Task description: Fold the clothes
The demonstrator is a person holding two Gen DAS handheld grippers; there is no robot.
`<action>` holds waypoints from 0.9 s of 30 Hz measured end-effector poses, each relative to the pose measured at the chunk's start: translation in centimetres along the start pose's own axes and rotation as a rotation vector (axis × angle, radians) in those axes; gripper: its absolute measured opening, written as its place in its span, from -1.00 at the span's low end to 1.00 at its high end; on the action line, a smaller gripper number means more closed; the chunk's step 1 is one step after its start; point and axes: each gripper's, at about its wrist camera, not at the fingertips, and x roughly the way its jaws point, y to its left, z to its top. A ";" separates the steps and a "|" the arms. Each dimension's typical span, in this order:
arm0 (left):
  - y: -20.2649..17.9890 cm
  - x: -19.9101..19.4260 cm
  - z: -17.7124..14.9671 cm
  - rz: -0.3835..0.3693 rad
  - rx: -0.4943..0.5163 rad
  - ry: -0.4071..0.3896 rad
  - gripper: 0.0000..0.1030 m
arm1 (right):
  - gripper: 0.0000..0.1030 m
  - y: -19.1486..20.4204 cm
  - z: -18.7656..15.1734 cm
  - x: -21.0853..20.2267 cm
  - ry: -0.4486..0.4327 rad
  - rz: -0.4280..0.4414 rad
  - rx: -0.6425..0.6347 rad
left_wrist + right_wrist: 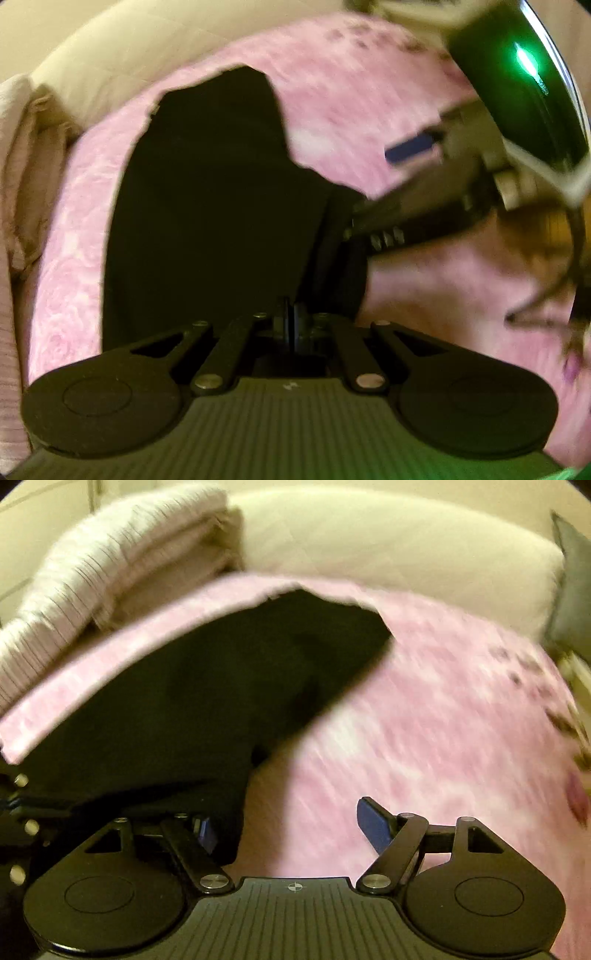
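Note:
A black garment [207, 206] lies spread on a pink floral bedspread [351, 88]. My left gripper [290, 325] is shut on the garment's near edge; its fingers are pressed together in the dark cloth. The right gripper [424, 177] shows in the left wrist view at the right, one blue pad [408, 151] visible, beside the garment's right edge. In the right wrist view the right gripper [291, 827] is open, blue fingers [373, 825] wide apart. The garment [207, 686] hangs over its left finger; the pink bedspread [443, 716] lies between the fingers.
A cream pillow [388, 531] lies at the head of the bed. A folded striped pinkish blanket [110, 557] sits at the left. A grey cushion [576, 590] is at the far right. Both views are motion-blurred.

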 end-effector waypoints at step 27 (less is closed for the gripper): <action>-4.4 -10.0 -19.4 0.281 -0.437 0.330 -0.60 | 0.45 4.6 0.0 -2.4 0.084 0.421 -0.414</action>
